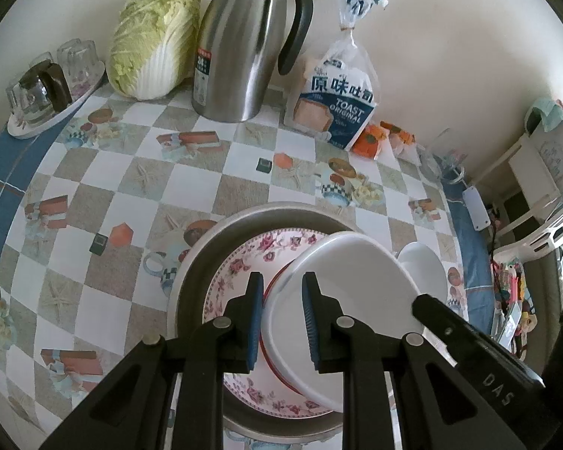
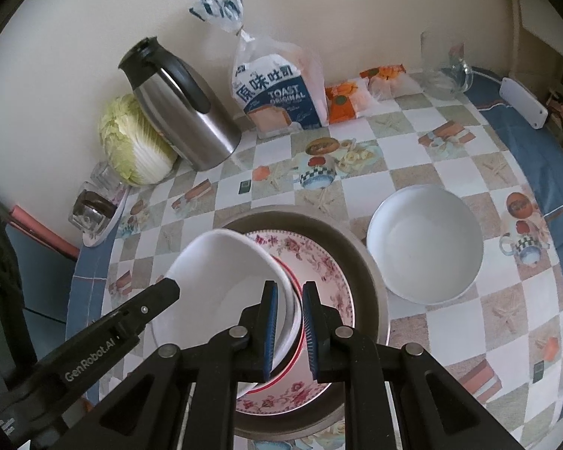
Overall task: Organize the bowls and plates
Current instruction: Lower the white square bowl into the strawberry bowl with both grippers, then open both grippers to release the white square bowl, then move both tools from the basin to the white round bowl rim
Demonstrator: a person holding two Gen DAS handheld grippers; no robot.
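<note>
A white bowl [image 1: 341,300] [image 2: 221,288] hangs tilted over a red-rimmed bowl [image 1: 268,288] [image 2: 299,352]. That bowl rests on a floral plate [image 1: 236,270] [image 2: 319,262] inside a round metal pan [image 1: 191,262] [image 2: 368,262]. My left gripper [image 1: 283,318] is shut on the white bowl's left rim, one pad outside and one inside. At the opposite rim my right gripper [image 2: 289,322] is shut on the same bowl. A second white bowl [image 2: 424,247] [image 1: 424,270] stands upright on the table, right of the pan.
Along the wall stand a steel jug [image 1: 240,45], a cabbage [image 1: 154,37], a toast bag [image 1: 337,97], orange packets [image 1: 375,138] and a glass jug [image 2: 446,71]. A tray of glasses [image 1: 45,90] sits far left. A white power strip [image 2: 521,101] lies at the right edge.
</note>
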